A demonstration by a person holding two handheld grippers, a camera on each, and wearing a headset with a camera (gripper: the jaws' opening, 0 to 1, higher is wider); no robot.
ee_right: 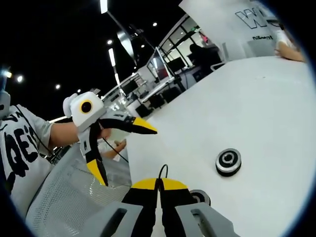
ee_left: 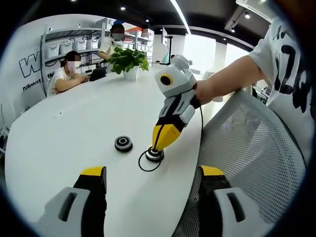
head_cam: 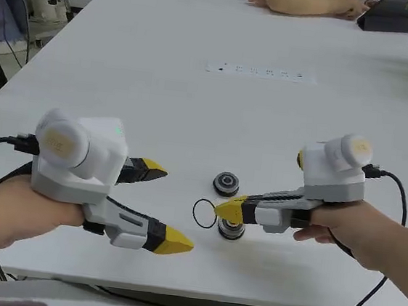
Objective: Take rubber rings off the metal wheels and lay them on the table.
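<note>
The right gripper (head_cam: 228, 210) had its jaws shut on the ring (head_cam: 204, 213), which looped out just beside the near wheel (head_cam: 230, 230), apparently free of it. The left gripper (head_cam: 163, 206), jaws wide and empty, stood well apart from that wheel. The ring was best lowered flat beside the wheel, clear of the second wheel (head_cam: 225, 184) just beyond, before the jaws opened.

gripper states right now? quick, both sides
Left gripper: open, fingers wide apart, holding nothing.
Right gripper: shut on the thin black rubber ring, next to the nearer round metal wheel.
</note>
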